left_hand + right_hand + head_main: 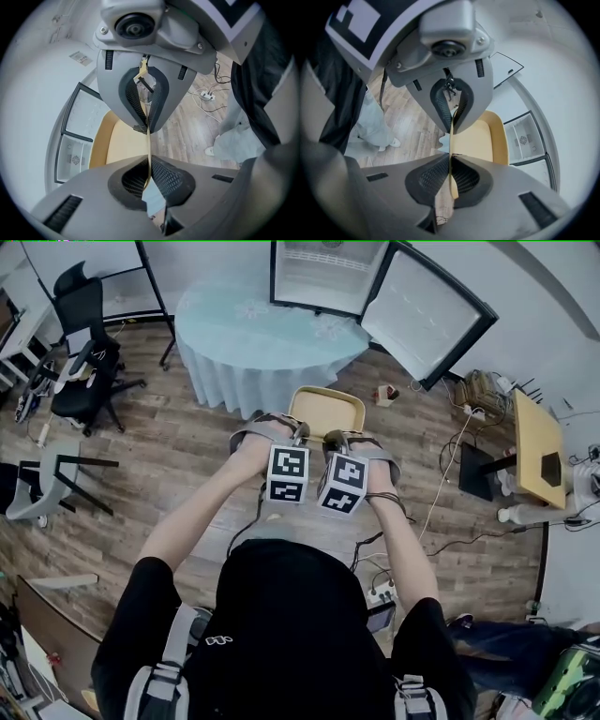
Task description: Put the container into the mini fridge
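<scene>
Container (326,412), tan and shallow, is held above the floor near the desk (246,338), its near rim clamped by left claw (147,145) and right claw (451,144); it is best carried level, squarely into the open mini fridge (323,277).

Left of the round table (246,345) stands a black office chair (84,345), a grey chair (49,482) nearer, and to its right a wooden desk (536,448).

One container (326,411), one mini fridge (328,273), one table (253,329), two tools (left tool (148,140), right tool (451,145))
</scene>
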The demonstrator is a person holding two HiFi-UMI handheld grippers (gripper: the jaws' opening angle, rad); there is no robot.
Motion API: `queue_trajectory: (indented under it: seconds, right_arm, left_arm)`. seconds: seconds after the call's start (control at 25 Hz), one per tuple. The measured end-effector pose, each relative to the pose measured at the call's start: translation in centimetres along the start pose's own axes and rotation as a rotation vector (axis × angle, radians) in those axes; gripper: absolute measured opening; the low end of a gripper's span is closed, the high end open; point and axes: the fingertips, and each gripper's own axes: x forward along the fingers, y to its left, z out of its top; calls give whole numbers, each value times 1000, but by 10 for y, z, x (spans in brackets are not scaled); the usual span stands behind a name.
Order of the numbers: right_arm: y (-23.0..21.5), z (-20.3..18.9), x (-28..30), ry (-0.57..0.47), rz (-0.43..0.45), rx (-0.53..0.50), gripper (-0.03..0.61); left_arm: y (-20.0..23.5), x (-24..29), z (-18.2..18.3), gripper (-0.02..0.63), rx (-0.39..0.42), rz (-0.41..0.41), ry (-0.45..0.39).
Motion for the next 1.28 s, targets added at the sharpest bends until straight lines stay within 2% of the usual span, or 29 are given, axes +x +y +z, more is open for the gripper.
queue_trajectory:
  seconds: [0.4,0.64,0.8,1.28]
  right_arm:
    - [-53,-8,42,-2,-41,-5,25]
    - [-107,0,98,-21,-57,-35,25]
    - [-139,11,131,-41,-55,-32,25]
    - [-242,11,249,-28,-11,-8,25]
  left_arm:
    - [50,44,-19,28,18,37,3]
    - [99,85,-60,28,5,65,39]
    - [125,113,-88,28,-4,56,47]
    - [217,216,-157,29,-12,15,64]
